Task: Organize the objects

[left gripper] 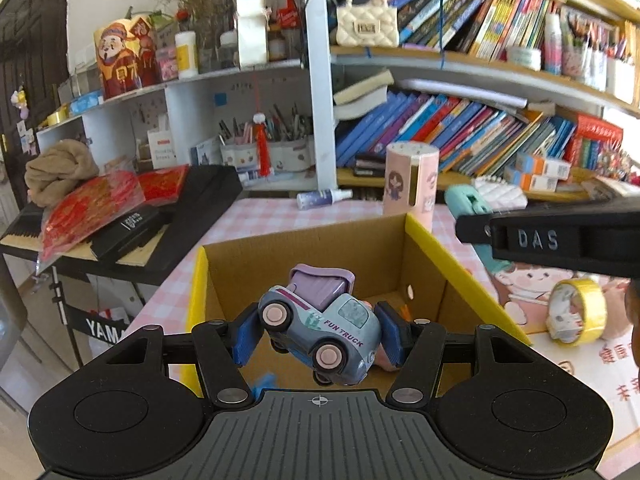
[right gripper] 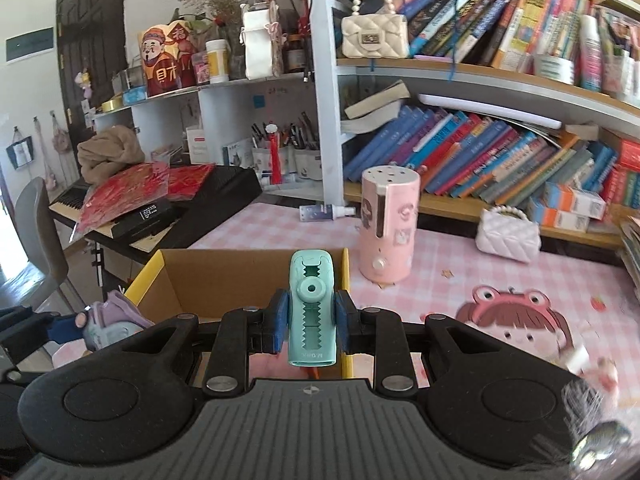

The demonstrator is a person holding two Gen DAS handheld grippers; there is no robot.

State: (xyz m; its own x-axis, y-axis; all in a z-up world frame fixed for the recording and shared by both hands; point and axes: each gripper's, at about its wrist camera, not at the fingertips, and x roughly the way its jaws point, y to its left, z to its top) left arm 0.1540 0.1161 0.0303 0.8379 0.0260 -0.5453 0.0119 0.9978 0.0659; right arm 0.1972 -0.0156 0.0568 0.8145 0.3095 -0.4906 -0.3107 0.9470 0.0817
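Note:
My left gripper is shut on a blue-grey toy truck with a purple tipper and pink wheels, held tilted above the open cardboard box. In the right wrist view my right gripper is shut on a mint-green pencil sharpener, upright between the blue pads, over the near right corner of the same box. The right gripper's black arm and the sharpener show at the right edge of the left wrist view. The truck and the left gripper appear at the left of the right wrist view.
The box has yellow flap edges and stands on a pink checked tablecloth. A pink cylinder container, a spray bottle, a white quilted purse and a yellow tape roll lie around. Bookshelves rise behind; a keyboard stands left.

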